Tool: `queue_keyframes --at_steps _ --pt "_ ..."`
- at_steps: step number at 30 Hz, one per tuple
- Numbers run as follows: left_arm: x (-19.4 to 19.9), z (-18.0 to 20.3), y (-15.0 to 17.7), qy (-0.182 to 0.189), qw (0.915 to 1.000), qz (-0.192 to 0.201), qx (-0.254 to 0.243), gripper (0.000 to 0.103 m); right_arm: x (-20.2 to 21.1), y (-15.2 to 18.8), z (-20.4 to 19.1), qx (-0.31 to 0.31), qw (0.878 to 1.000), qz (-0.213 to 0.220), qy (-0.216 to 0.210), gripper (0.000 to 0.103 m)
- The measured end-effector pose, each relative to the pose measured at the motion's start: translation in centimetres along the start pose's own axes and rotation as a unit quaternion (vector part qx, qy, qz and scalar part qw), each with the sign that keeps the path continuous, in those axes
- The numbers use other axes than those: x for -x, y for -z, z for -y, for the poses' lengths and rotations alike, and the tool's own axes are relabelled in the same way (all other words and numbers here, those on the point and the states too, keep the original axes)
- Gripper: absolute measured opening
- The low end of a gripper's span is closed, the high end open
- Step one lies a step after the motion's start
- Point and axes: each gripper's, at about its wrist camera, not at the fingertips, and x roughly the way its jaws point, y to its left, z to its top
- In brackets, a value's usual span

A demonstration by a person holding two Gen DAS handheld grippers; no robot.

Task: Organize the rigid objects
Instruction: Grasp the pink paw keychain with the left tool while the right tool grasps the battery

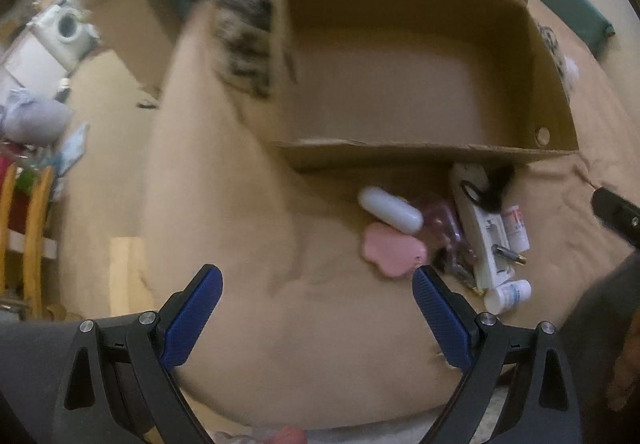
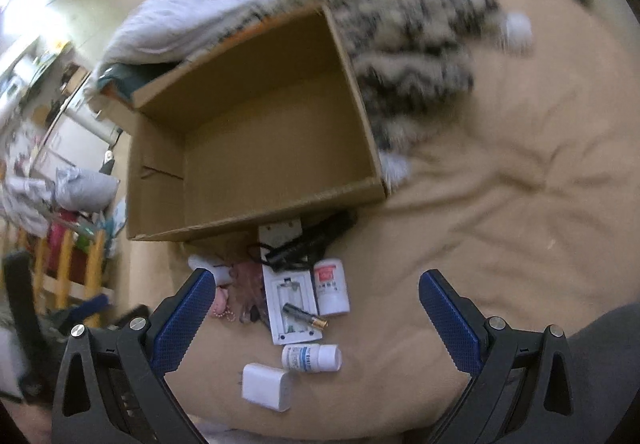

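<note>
Both claws hang over a bed covered in a tan sheet [image 2: 500,204], and each stands wide with nothing between its blue fingers. The left claw [image 1: 318,280] points toward an empty cardboard box [image 1: 404,148] that sits open on the bed. The right claw [image 2: 312,284] hovers above a loose cluster of small things lying just in front of the box: a white remote [image 2: 290,304] with its battery bay open, a battery [image 2: 306,316] across it, two small white bottles [image 2: 330,286] [image 2: 312,358], a white charger block [image 2: 266,386], a pink flower-shaped piece [image 1: 394,250] and a white capsule-shaped case [image 1: 390,210]. A striped fuzzy blanket [image 2: 408,56] lies against the box's far side.
</note>
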Motion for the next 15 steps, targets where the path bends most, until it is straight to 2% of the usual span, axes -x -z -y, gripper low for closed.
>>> queue_keyframes --at_steps 3,5,10,15 --pt "-2.1 1.5 -0.7 0.008 0.9997 -0.023 -0.006 0.087 -2.1 0.2 0.8 -0.03 0.998 -0.051 -0.026 0.101" --pt "-3.5 2.5 -1.0 0.017 0.9992 -0.035 -0.012 0.086 -3.2 0.5 0.6 -0.031 0.996 -0.078 -0.038 0.081" --pt "-5.6 4.3 -0.8 0.019 0.9977 -0.056 -0.032 0.086 -5.7 1.2 0.4 -0.046 0.991 -0.121 -0.038 0.072" --pt "-6.8 5.7 -0.4 0.008 0.9968 -0.057 -0.054 0.086 -7.6 1.7 0.9 -0.066 0.986 -0.15 -0.026 0.062"
